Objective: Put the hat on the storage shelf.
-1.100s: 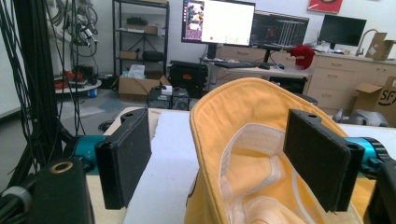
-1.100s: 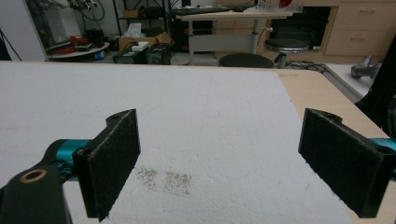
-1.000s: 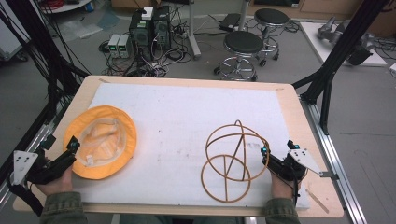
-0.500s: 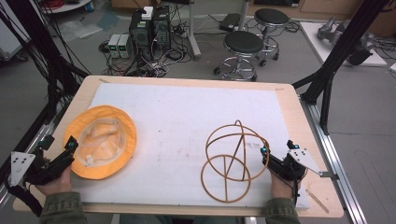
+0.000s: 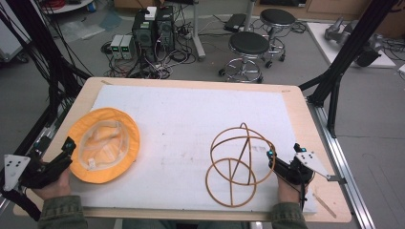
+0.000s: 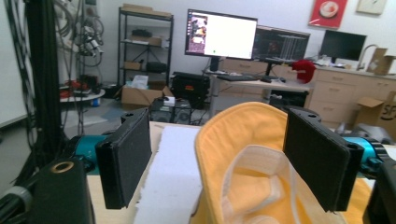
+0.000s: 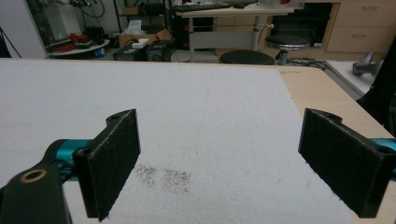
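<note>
An orange bucket hat (image 5: 102, 145) lies crown down on the left of the white foam mat (image 5: 191, 114). My left gripper (image 5: 68, 152) is at the hat's near-left brim. In the left gripper view it (image 6: 224, 158) is open, with the hat's raised brim (image 6: 243, 135) between the wide-apart jaws and touching neither pad. A brown wire ring frame (image 5: 239, 164) stands on the mat's right part. My right gripper (image 5: 271, 161) sits just beside the frame's right side. Its own view shows it (image 7: 233, 158) open over bare mat (image 7: 210, 116).
The wooden table (image 5: 305, 119) shows around the mat, with a thin wooden stick (image 5: 327, 202) near its front right corner. Black frame posts (image 5: 344, 62) stand at both sides. Two stools (image 5: 248, 47) and computer boxes (image 5: 153, 28) are on the floor beyond the far edge.
</note>
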The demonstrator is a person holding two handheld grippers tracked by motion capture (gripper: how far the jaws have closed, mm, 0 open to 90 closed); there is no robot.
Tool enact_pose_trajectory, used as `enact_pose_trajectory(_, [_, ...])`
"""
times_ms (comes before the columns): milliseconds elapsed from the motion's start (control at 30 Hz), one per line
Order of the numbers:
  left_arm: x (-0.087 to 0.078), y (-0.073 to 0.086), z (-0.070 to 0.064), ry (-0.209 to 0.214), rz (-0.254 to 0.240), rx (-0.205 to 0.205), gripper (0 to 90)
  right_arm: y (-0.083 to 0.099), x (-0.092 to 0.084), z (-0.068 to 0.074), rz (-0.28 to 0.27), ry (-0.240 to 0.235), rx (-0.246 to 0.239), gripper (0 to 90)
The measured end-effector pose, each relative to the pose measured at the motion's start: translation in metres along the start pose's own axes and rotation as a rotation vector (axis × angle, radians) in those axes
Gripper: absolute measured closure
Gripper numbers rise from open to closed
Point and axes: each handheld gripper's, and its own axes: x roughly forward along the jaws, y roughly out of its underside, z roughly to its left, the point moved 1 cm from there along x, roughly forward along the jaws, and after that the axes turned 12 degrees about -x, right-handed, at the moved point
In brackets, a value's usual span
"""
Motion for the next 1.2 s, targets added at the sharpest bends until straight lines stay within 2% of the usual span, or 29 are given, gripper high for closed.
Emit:
enact_pose_trajectory(167, [0.000, -0.005, 0.004, -0.031, 0.012, -0.009, 24.4, 0.000, 0.001, 0.000, 0.003, -0.002, 0.000, 11.5])
enact_pose_trajectory(333, [0.004, -0.007, 0.009, -0.068, 0.046, -0.018, 24.8, 0.001, 0.002, 0.000, 0.006, -0.005, -0.003, 11.5])
enact_pose_trajectory(400, [0.004, -0.007, 0.010, -0.070, 0.051, -0.018, 24.8, 0.001, 0.002, 0.000, 0.010, -0.006, -0.004, 11.5])
enact_pose_trajectory(433, [0.008, -0.007, 0.011, -0.076, 0.074, -0.020, 24.8, 0.001, 0.002, 0.000, 0.010, -0.006, -0.006, 11.5])
enact_pose_trajectory(700, [0.016, -0.003, 0.010, -0.111, 0.138, 0.000, 25.4, 0.002, 0.003, 0.000, 0.020, -0.007, -0.012, 11.5])
enact_pose_trajectory(967, [0.022, 0.003, 0.011, -0.117, 0.191, -0.009, 26.1, 0.002, 0.004, 0.000, 0.027, -0.008, -0.018, 11.5])
enact_pose_trajectory(1100, [0.027, 0.009, 0.010, -0.115, 0.240, -0.024, 27.5, 0.002, 0.005, 0.000, 0.027, -0.008, -0.035, 11.5])
enact_pose_trajectory(1200, [0.032, 0.014, 0.007, -0.112, 0.278, -0.018, 28.3, 0.002, 0.005, 0.000, 0.029, -0.010, -0.033, 11.5])
